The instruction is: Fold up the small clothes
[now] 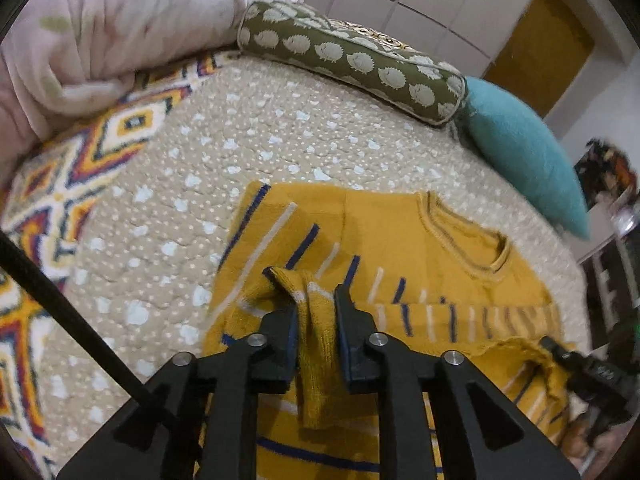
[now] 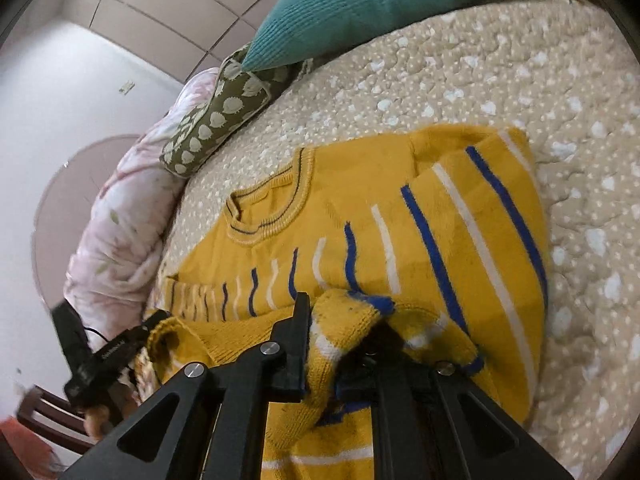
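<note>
Left gripper [image 1: 312, 284] has a fold of the yellow sweater [image 1: 400, 240] hanging between its fingers; jaws stand a little apart, a gap shows on the right-hand side, and whether the left pad presses the knit cannot be told. Right gripper [image 2: 344, 312] is pinched on a bunched hem of the same sweater [image 2: 360, 208], cloth draped over one finger. Ahead of both grippers the rest of the sweater lies flat on the beige dotted quilt [image 1: 240, 128], neckline away from them, blue and white stripes nearer. Beyond it, at the quilt's far edge: olive patterned bolster [image 1: 352, 60], teal cushion [image 1: 528, 152], pink blanket [image 1: 100, 32].
</note>
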{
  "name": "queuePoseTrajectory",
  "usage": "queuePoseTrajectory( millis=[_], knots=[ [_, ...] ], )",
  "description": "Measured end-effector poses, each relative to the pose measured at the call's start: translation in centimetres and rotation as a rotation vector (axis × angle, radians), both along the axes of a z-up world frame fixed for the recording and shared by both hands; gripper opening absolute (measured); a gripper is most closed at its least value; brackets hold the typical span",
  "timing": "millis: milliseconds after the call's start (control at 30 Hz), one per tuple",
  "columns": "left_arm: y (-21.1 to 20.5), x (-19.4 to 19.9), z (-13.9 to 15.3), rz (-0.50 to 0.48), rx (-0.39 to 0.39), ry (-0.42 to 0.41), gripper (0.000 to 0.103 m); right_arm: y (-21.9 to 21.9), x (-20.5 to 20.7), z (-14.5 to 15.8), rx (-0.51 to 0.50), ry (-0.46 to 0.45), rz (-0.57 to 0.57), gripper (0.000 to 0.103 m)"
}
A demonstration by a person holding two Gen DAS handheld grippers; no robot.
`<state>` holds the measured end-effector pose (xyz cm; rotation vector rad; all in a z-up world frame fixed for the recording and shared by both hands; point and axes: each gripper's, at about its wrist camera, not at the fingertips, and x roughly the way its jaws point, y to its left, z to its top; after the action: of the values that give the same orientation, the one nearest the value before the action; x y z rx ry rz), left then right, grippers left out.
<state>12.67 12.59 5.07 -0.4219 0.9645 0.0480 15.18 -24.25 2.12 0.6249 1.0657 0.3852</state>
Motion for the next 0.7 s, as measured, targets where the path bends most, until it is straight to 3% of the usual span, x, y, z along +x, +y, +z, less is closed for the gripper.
queuePoseTrajectory(
  millis=[67,167,233,300,333,467,533,700],
  knots=[
    [0.8,0.2,0.0,-0.005,-0.090,-0.002,0.027,-0.3,0.3,0.1,0.028,0.007,0.003,0.011],
    [2.6,0.2,0.3,0.022,-0.232,-0.031,0.047,-1.2,0.7,0.2,0.133,0.011,-0.008,0.025],
    [4.1,-0.1,0.8,0.076,-0.298,-0.071,0.065,-2.1,1.1,0.0,0.242,0.010,-0.036,0.050],
    [5.4,-0.3,1.0,0.125,-0.340,-0.089,0.068,-3.2,1.4,-0.2,0.343,0.010,-0.086,0.061],
    [5.8,-0.4,1.0,0.136,-0.352,-0.086,0.068,-3.6,1.5,-0.3,0.367,0.012,-0.106,0.061],
    [6.2,-1.0,1.4,0.120,-0.294,-0.073,0.068,-4.4,1.7,0.0,0.388,0.010,-0.145,0.062],
    [5.8,-1.5,1.6,0.092,-0.225,-0.071,0.068,-5.1,1.3,0.7,0.358,-0.012,-0.161,0.067],
    [5.1,-2.8,1.6,0.029,-0.088,-0.072,0.068,-7.2,0.1,2.0,0.272,-0.039,-0.192,0.067]
  ],
)
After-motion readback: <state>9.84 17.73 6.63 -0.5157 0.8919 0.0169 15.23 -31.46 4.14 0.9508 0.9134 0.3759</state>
